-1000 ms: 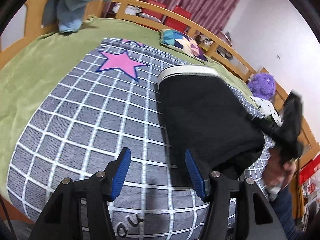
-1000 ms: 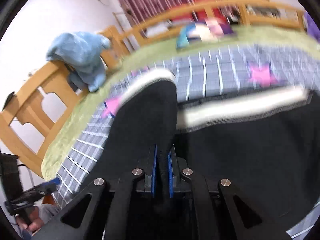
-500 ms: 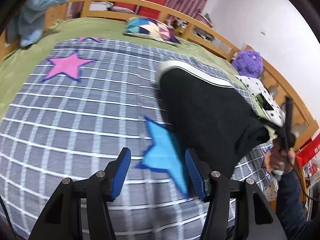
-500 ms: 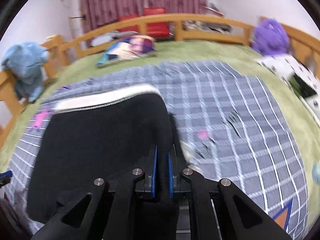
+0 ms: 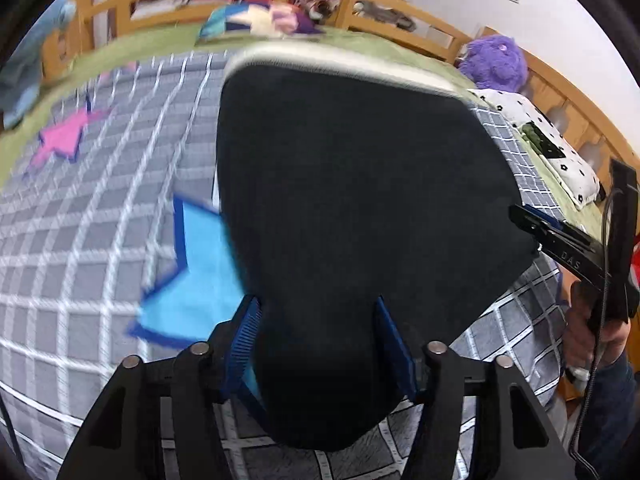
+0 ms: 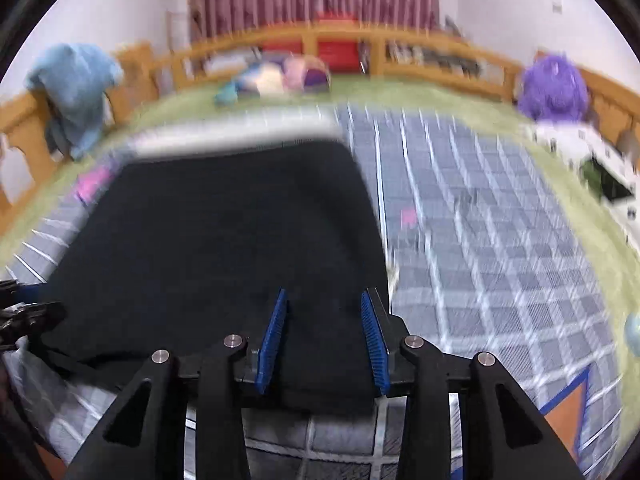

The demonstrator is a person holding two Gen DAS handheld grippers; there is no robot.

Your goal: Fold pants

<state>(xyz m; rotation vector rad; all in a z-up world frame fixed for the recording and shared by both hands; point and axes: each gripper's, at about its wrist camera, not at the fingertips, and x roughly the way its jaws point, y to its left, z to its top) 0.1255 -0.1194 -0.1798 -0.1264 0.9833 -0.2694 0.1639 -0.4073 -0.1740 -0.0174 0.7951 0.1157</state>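
The black pants (image 5: 352, 208) lie folded on the grey checked blanket (image 5: 100, 240), white waistband (image 5: 340, 62) at the far end. My left gripper (image 5: 316, 344) is open, its blue pads either side of the near left corner of the pants. In the right wrist view the pants (image 6: 224, 232) fill the left half. My right gripper (image 6: 324, 340) is open and holds nothing, over the near right edge of the pants. It also shows in the left wrist view (image 5: 560, 236) at the right edge of the pants.
The bed has a wooden rail (image 6: 400, 46) around a green sheet (image 6: 400, 94). A purple plush (image 6: 554, 88), a blue plush (image 6: 76, 92), a patterned pillow (image 6: 276, 78) and a spotted white cushion (image 5: 548, 148) lie around the edges. A light blue star patch (image 5: 196, 280) lies left of the pants.
My right gripper has opened and let go of the pants. My left gripper has moved right, so the pants' near corner now lies between its pads.
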